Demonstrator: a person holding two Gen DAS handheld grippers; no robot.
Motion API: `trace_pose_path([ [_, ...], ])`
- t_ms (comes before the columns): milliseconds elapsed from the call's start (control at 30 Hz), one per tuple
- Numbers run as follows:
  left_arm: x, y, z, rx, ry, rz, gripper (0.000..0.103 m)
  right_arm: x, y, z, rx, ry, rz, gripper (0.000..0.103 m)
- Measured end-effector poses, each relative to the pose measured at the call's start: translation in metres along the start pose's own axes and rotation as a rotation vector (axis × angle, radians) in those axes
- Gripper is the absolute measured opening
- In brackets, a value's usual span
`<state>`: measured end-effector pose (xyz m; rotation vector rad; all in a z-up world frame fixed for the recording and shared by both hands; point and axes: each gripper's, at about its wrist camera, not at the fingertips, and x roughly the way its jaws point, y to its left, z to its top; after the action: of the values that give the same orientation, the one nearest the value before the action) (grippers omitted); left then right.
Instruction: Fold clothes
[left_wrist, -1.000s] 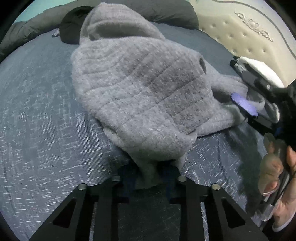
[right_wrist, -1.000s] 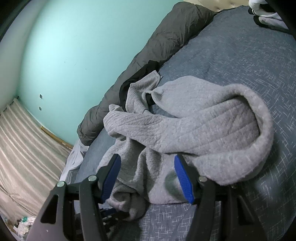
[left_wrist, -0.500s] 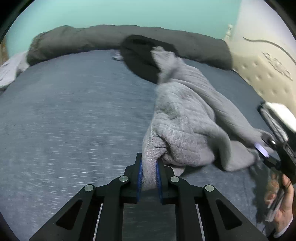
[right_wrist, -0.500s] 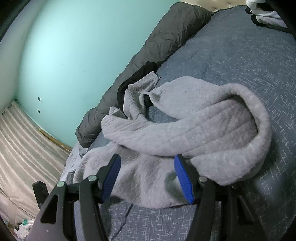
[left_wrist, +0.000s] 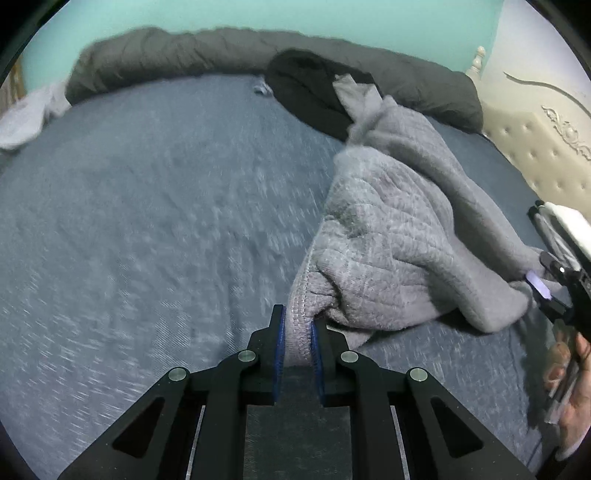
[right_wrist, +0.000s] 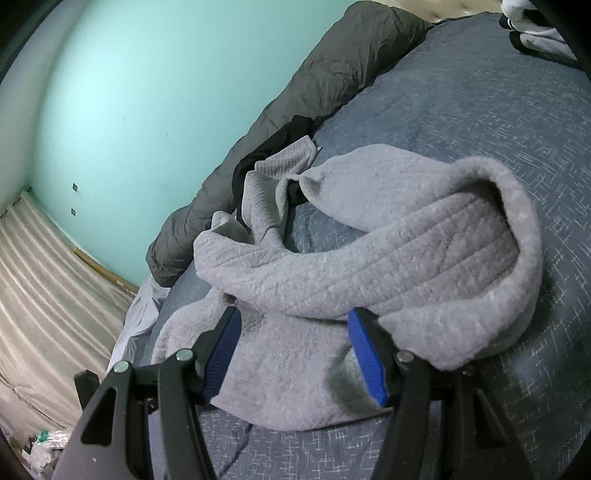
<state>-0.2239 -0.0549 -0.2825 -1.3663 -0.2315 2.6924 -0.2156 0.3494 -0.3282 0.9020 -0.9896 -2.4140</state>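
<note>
Left gripper (left_wrist: 297, 341) is clamped on the garment (left_wrist: 402, 236) hem; bulk lies ahead-right toward right gripper (right_wrist: 295, 354) (jaws apart, cloth loosely between).

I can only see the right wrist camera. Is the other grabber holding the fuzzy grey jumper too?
Observer: Yes. The left gripper is shut on a stitched edge of the grey jumper, and the cloth rises between its pads.
Operator: Can you see who is holding my grabber?
Observer: Only a hand. It shows at the right edge of the left wrist view, behind the right gripper.
</note>
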Motion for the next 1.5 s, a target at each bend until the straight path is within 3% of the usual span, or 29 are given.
trace_pose_path([
  [167,-0.016,-0.005,0.004,0.004,-0.027,-0.025,0.020,0.001,-0.001,-0.001,0.002,-0.002,-0.005,0.061],
  [267,-0.019,-0.007,0.003,0.003,-0.032,-0.037,0.054,0.003,0.001,-0.002,0.001,0.003,-0.007,0.061],
  [300,-0.017,-0.008,0.003,0.001,-0.026,-0.044,0.056,0.003,0.001,-0.003,0.000,0.004,-0.008,0.061],
  [667,0.024,-0.032,0.001,0.088,0.058,-0.036,0.060,0.004,0.001,-0.003,0.001,0.008,-0.007,0.061],
  [733,0.030,-0.033,0.001,0.087,0.068,-0.043,0.059,0.005,0.001,-0.003,0.001,0.009,-0.007,0.061],
  [833,0.034,-0.035,-0.001,0.079,0.072,-0.058,0.049,0.005,0.001,-0.003,0.004,0.011,-0.006,0.061],
  [1000,0.025,-0.035,-0.002,0.083,0.042,-0.033,0.018,0.004,0.003,-0.002,0.000,0.008,-0.003,0.061],
  [1300,-0.033,-0.024,-0.007,0.075,-0.074,-0.001,0.011,-0.004,0.011,0.000,-0.026,-0.027,-0.015,0.061],
  [1500,-0.078,-0.001,-0.003,0.011,-0.119,0.040,0.011,-0.025,0.025,0.002,-0.052,-0.063,-0.012,0.061],
])
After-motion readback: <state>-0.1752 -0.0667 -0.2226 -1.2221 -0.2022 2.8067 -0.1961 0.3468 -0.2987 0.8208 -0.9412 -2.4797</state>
